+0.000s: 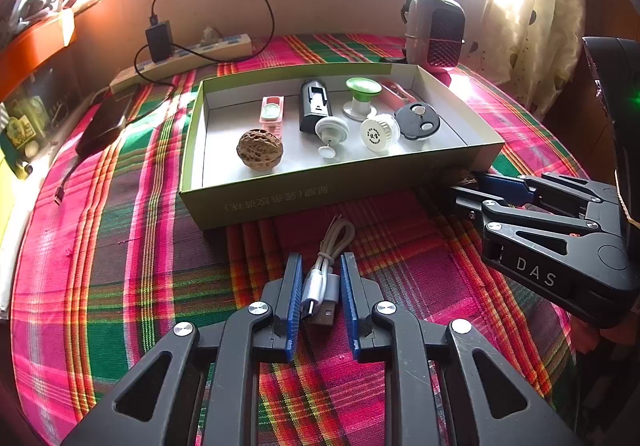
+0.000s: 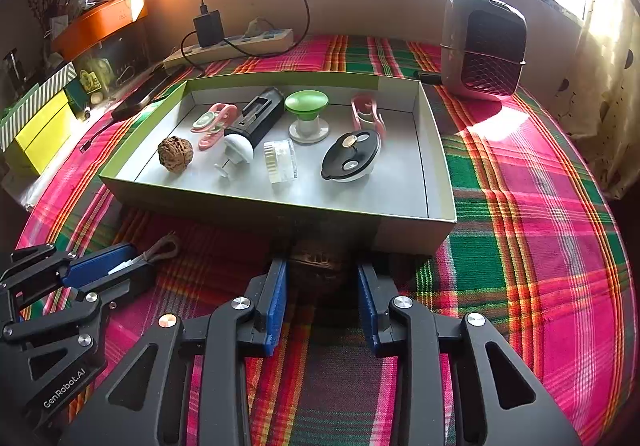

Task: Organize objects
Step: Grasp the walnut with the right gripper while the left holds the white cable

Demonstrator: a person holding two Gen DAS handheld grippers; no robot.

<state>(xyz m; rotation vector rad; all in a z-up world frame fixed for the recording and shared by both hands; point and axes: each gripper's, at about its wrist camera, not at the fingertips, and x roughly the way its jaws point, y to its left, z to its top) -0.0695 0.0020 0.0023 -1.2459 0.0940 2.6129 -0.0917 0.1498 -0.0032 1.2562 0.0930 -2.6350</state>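
Observation:
A green cardboard box (image 1: 280, 194) (image 2: 436, 174) on the plaid cloth holds a walnut (image 1: 260, 149) (image 2: 175, 154), a black case (image 1: 315, 106), a green-topped spool (image 1: 362, 96), pink clips, white caps and a black lid (image 1: 418, 121). My left gripper (image 1: 320, 288) has its blue pads on both sides of a coiled white USB cable (image 1: 324, 278) lying on the cloth; the jaws are narrow around it. My right gripper (image 2: 322, 286) is open around a second walnut (image 2: 318, 270) that lies in shadow against the box's front wall.
A power strip with a black charger (image 1: 160, 42) lies at the back. A small heater (image 2: 486, 46) stands at the back right. A dark phone (image 1: 104, 122) lies left of the box. Boxes and clutter (image 2: 44, 130) line the left edge.

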